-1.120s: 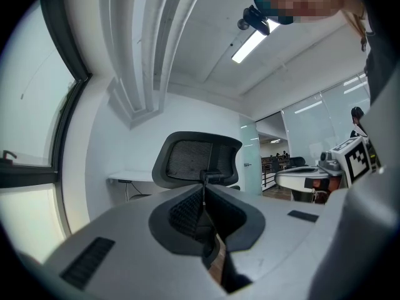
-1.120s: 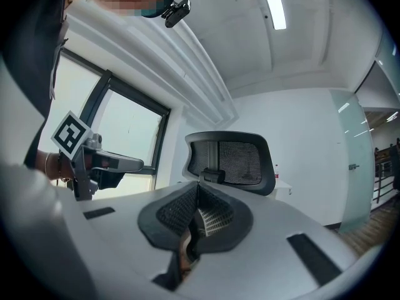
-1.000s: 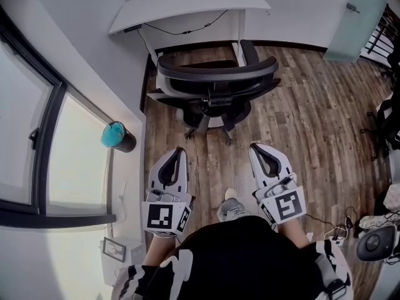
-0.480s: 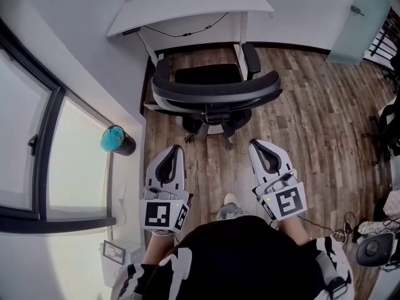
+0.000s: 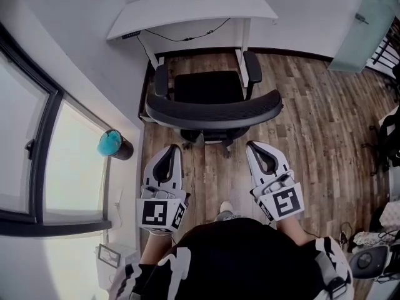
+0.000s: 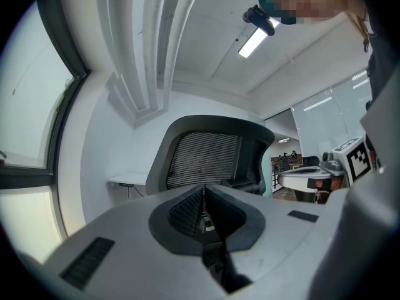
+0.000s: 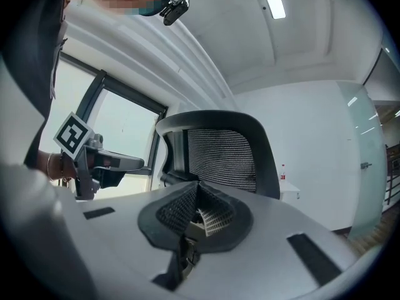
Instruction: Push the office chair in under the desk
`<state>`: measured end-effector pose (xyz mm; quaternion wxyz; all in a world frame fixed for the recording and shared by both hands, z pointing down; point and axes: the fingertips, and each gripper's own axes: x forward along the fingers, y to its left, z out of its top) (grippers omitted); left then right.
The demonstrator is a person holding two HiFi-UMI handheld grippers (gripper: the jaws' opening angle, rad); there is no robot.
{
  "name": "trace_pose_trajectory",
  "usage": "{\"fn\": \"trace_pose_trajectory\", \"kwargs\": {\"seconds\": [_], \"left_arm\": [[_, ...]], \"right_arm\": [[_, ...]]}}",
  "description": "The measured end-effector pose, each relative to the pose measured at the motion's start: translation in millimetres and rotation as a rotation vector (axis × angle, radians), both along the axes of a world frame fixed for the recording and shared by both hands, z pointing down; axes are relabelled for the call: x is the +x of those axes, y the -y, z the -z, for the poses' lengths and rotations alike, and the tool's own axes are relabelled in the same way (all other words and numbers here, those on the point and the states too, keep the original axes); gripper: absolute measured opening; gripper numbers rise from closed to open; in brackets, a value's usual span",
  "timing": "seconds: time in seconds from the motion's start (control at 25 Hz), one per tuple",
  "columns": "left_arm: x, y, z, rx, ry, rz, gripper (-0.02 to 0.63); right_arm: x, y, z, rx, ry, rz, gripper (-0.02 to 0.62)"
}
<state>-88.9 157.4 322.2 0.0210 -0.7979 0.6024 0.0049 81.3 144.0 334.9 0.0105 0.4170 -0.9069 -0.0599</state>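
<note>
The black mesh-backed office chair (image 5: 212, 108) stood closer than a second ago, just ahead of the left gripper (image 5: 174, 149) and right gripper (image 5: 253, 146), whose jaws were pressed together, empty.

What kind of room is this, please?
Probably an office: a white desk stands against the wall, a black office chair in front of it, with a large window beside them.

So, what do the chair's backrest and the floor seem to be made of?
The backrest looks like dark mesh fabric, matte; its fine ribbed weave shows. The floor seems wood or wood-look laminate, matte; plank seams and grain show.
</note>
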Motion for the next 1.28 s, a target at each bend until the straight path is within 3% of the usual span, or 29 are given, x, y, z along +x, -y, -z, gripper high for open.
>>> {"fn": "trace_pose_trajectory", "kwargs": {"seconds": [0.2, 0.56, 1.28], "left_arm": [[-4.4, 10.8, 0.1, 0.004, 0.002, 0.020, 0.015], [-28.7, 19.4, -7.0, -0.020, -0.009, -0.021, 0.015], [-38.8, 27.2, 0.0, -0.037, 0.039, -0.027, 0.017]], "right_arm": [[-1.3, 12.3, -2.6, -0.012, 0.005, 0.010, 0.009], [-18.1, 11.2, -4.5, -0.012, -0.012, -0.055, 0.011], [24.5, 27.1, 4.9, 0.042, -0.039, -0.177, 0.012]]}}
